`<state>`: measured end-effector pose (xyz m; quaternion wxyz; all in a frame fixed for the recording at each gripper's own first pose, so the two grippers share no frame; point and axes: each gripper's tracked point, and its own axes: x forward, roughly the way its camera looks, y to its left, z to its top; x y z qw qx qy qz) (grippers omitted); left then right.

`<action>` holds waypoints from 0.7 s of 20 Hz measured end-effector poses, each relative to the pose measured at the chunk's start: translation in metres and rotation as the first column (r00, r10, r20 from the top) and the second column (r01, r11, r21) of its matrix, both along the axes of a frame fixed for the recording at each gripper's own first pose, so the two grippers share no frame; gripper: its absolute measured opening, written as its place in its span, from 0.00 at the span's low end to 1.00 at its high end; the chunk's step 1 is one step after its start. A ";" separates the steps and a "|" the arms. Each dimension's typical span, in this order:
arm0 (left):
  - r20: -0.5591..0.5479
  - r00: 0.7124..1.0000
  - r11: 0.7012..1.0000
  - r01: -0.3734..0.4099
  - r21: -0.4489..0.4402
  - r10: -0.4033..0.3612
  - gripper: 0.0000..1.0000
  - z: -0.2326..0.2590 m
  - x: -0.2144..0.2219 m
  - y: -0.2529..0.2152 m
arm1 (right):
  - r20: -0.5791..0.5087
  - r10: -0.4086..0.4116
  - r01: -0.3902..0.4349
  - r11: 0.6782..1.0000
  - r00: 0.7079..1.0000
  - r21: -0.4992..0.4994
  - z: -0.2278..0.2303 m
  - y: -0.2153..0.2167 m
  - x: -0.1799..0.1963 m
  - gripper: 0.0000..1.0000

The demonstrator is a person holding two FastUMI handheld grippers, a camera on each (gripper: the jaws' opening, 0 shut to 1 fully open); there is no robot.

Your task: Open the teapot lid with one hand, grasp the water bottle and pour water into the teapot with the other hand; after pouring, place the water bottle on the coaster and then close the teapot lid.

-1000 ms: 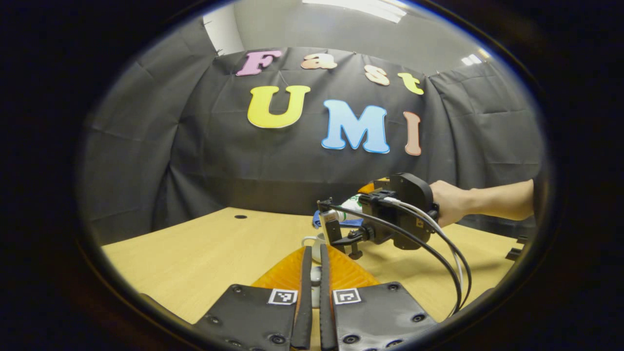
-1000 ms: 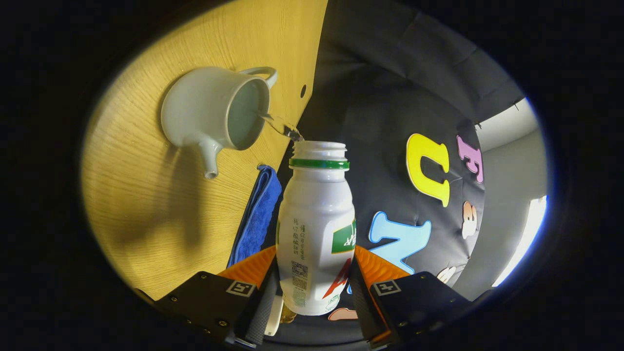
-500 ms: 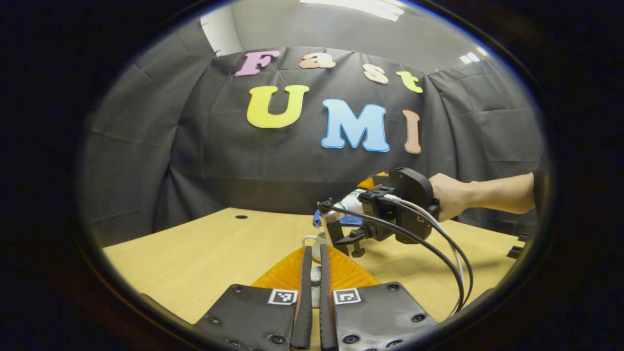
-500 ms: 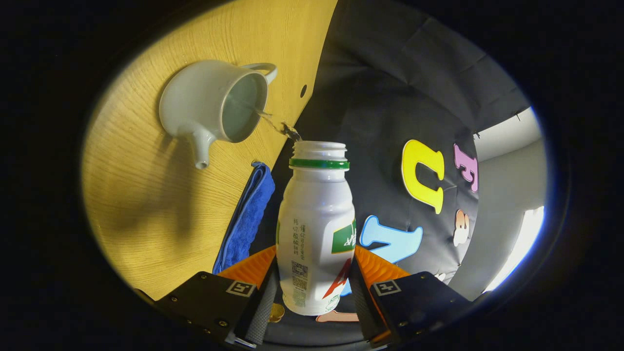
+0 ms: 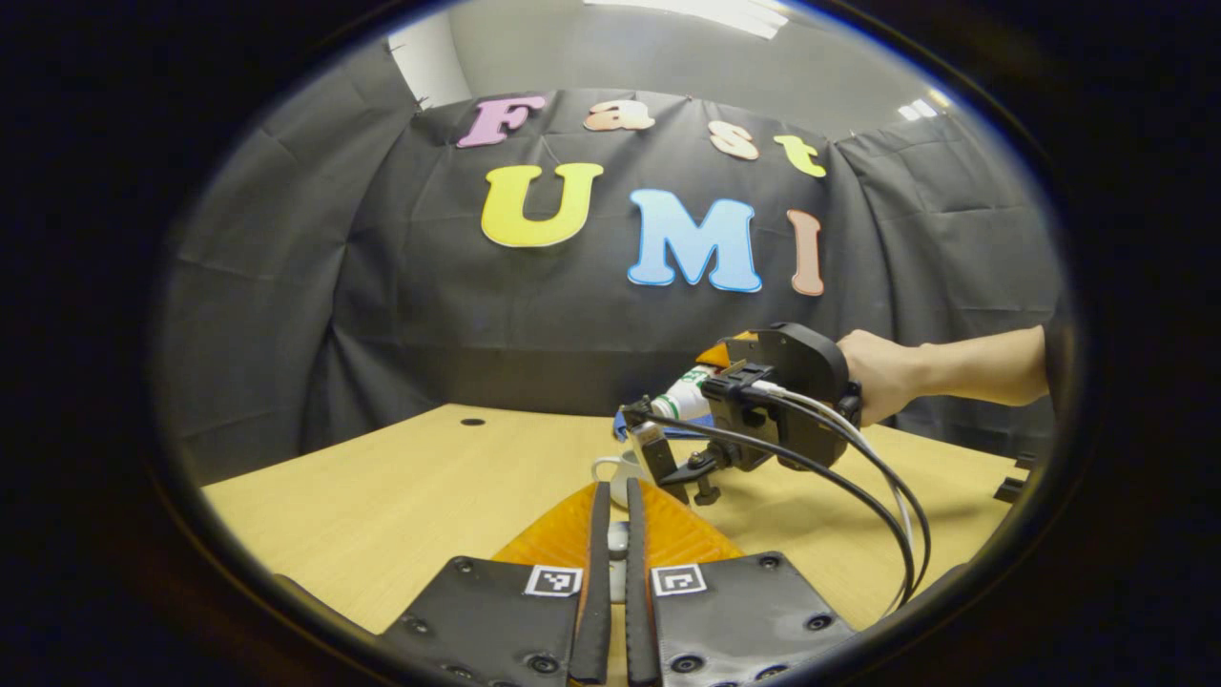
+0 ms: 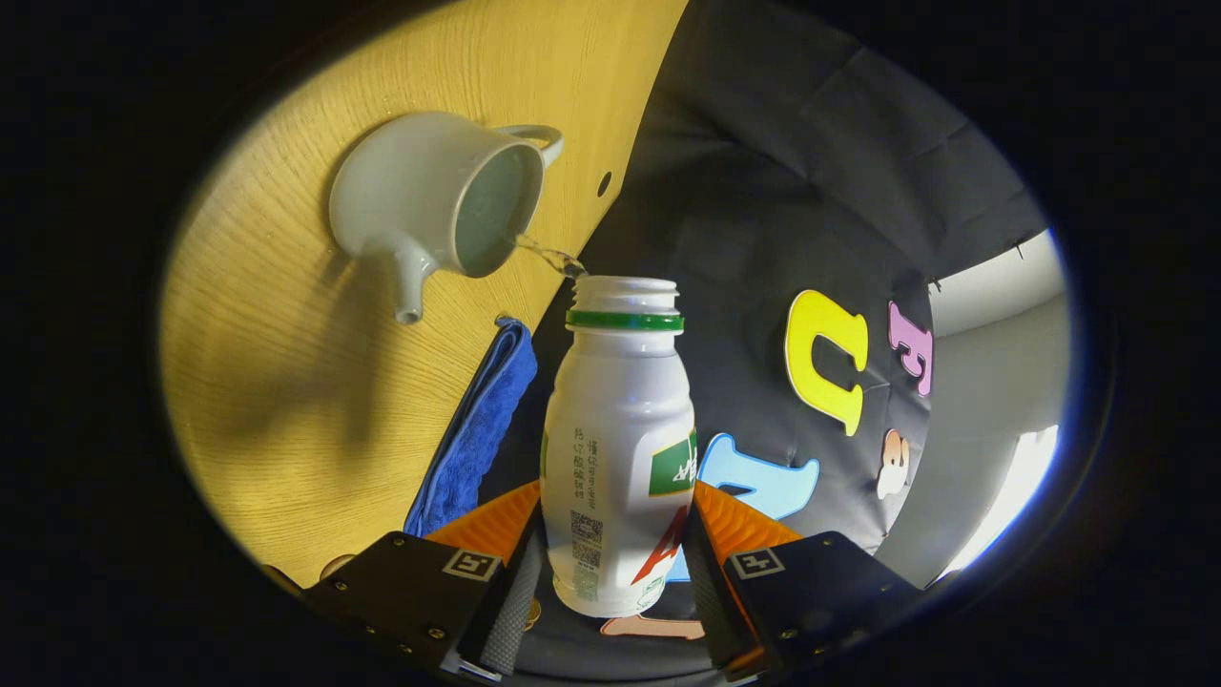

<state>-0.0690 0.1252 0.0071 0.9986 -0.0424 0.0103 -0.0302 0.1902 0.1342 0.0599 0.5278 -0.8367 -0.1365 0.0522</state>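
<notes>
Pouring is what I see from the right gripper view: my right gripper (image 6: 610, 596) has both fingers pressed against the sides of the bottle (image 6: 618, 448), low on its body, and the bottle is tipped so its open mouth points toward the teapot (image 6: 434, 205). A thin stream of water (image 6: 546, 255) runs from the mouth to the pot's open rim. The pot stands lidless on the table (image 6: 315, 382), spout toward the nearer side of this view and handle on the far side. A folded blue cloth (image 6: 472, 429) lies on the table just beside the bottle, between it and the table edge. A small dark hole (image 6: 603, 183) sits in the tabletop beyond the pot.

From the left gripper view, my left gripper (image 5: 610, 572) has its fingers drawn nearly together, with only a narrow slot between them. Something small and pale (image 5: 618, 542) sits in that slot, which I take to be the lid, though I cannot tell for sure that both fingers press on it. Past the fingertips I can see a little of the pot's white rim and handle. Above and to the right of it hangs the other gripper, held by a hand (image 5: 873, 372), with the bottle lying nearly level in it and cables looping down toward the table.
</notes>
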 end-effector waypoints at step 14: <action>-0.011 1.000 1.000 -0.007 0.000 0.007 0.13 -0.005 -0.001 0.004 | 0.006 0.027 -0.026 0.993 1.000 -0.113 -0.015 0.008 -0.004 0.72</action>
